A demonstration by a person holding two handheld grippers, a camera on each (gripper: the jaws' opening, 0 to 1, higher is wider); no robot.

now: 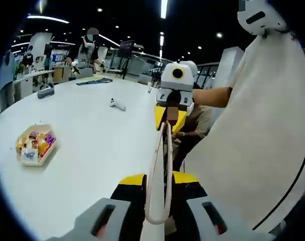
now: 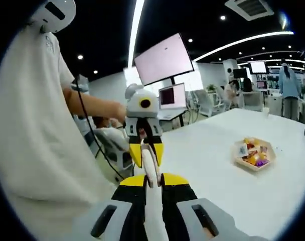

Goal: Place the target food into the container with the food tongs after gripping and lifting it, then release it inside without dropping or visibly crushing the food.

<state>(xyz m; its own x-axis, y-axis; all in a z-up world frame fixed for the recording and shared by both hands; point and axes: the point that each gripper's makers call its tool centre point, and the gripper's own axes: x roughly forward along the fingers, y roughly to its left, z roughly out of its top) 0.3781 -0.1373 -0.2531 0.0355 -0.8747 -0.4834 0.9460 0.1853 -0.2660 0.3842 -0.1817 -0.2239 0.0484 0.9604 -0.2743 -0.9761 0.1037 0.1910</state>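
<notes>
Tongs (image 1: 160,181) are sitting between the jaws of both grippers at once: the left gripper (image 1: 160,221) is clamping the looped spring end, while the right gripper (image 2: 151,221) is clamping narrowly on the other end, each facing the other above the near edge of the white table (image 1: 92,150). One pair of tongs is showing, pale and slim, its long axis running straight from one gripper to the other, so neither tip is pointing at the food.

Food is lying in one tan tray (image 1: 36,144), a shallow dish of mixed snacks in bright wrappers, too small to count piece by piece. That tray is resting well apart from both grippers, far out on the table: to the left in the left gripper view, to the right in the right gripper view (image 2: 254,153). Neither gripper looks clearly nearer. No separate container can be told from these views.

A person in a pale shirt (image 2: 37,150) is standing just beside the grippers. One small white object (image 1: 117,104) is lying farther across the table.
</notes>
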